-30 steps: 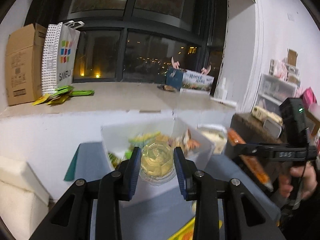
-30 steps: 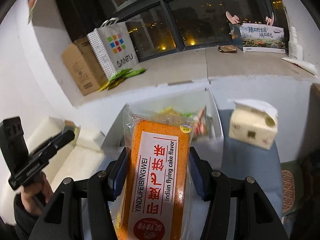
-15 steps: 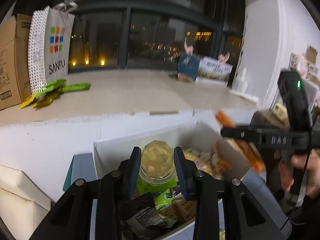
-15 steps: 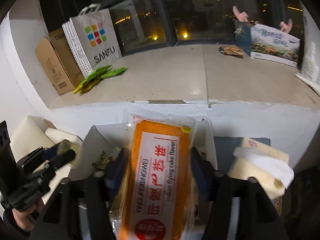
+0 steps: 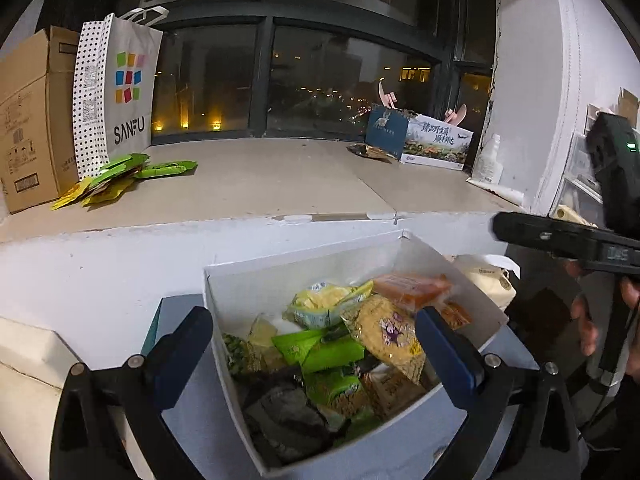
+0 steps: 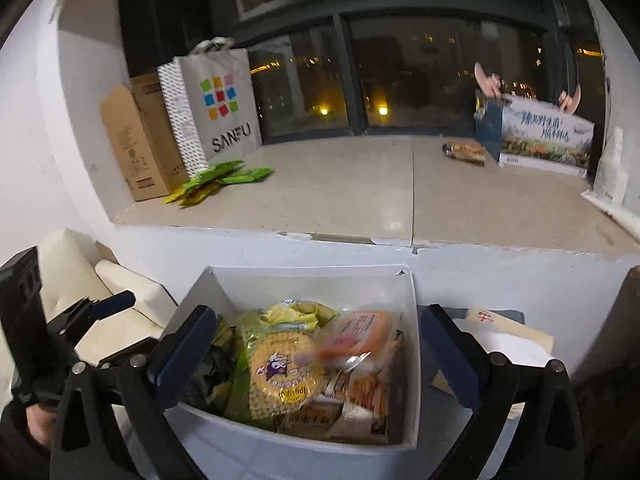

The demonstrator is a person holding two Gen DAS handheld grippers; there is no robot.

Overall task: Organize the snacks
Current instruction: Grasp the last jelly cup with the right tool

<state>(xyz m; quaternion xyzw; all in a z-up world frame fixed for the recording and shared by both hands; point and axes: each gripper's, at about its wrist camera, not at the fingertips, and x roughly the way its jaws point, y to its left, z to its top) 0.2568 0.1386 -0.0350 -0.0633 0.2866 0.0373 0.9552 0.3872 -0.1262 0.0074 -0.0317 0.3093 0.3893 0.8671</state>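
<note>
A white cardboard box (image 5: 304, 258) (image 6: 308, 274) holds several snack packs. In it an orange cake pack (image 5: 412, 286) (image 6: 356, 332) lies at the back right, beside a round yellow cracker pack (image 5: 384, 332) (image 6: 280, 368) and green packets (image 5: 320, 350). My left gripper (image 5: 316, 354) hangs open just above the box with nothing between its fingers. My right gripper (image 6: 316, 352) is open too, empty, over the box's near side. In the left wrist view the right gripper (image 5: 528, 232) reaches in from the right, held by a hand (image 5: 588, 320).
Behind the box runs a stone window ledge (image 5: 280, 184) with a SANFU paper bag (image 5: 116, 92), a cardboard carton (image 5: 28, 120), green sachets (image 5: 120, 176) and a printed box (image 5: 436, 144). A tissue pack (image 6: 508, 336) lies right of the box, white cushions (image 6: 80, 272) to its left.
Both grippers opened. The left one let go of the clear jelly cup and the right one dropped the orange cake pack, which now lies in the box.
</note>
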